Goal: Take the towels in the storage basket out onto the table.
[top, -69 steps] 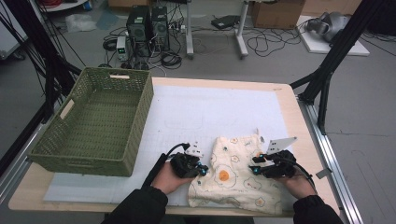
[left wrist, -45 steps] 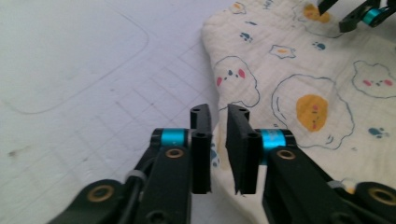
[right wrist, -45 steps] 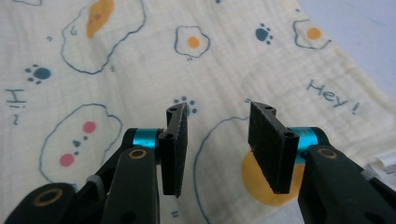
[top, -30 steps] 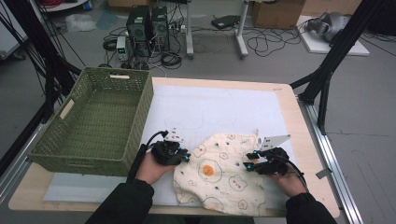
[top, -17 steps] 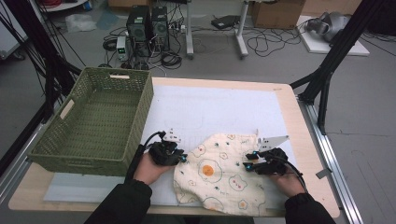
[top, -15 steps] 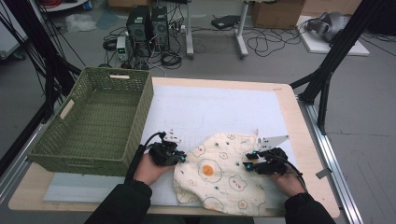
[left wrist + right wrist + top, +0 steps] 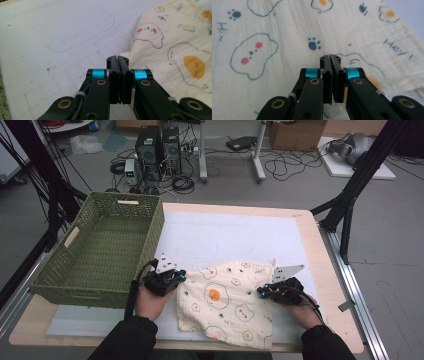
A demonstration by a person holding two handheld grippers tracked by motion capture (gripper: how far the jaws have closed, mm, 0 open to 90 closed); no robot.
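A cream cloth (image 7: 225, 305) printed with fried eggs, bears and paw marks lies rumpled on the white mat near the table's front. My left gripper (image 7: 180, 277) is at its left edge. In the left gripper view the jaws of that gripper (image 7: 117, 58) have just closed, and the cloth's corner (image 7: 175, 45) meets their tips. My right gripper (image 7: 261, 291) is at the cloth's right edge. Its jaws (image 7: 330, 57) have also just closed, pressed together on the cloth (image 7: 287, 37).
A green woven basket (image 7: 155, 227) stands empty on the table's left side, close to my left hand. The white mat (image 7: 230, 235) stretches bare beyond the cloth. The wooden table edge (image 7: 325, 270) runs along the right. Cables and computer cases sit on the floor behind.
My left gripper has shifted left toward the basket, and the cloth's left edge has followed it. The right gripper has stayed at the right edge.
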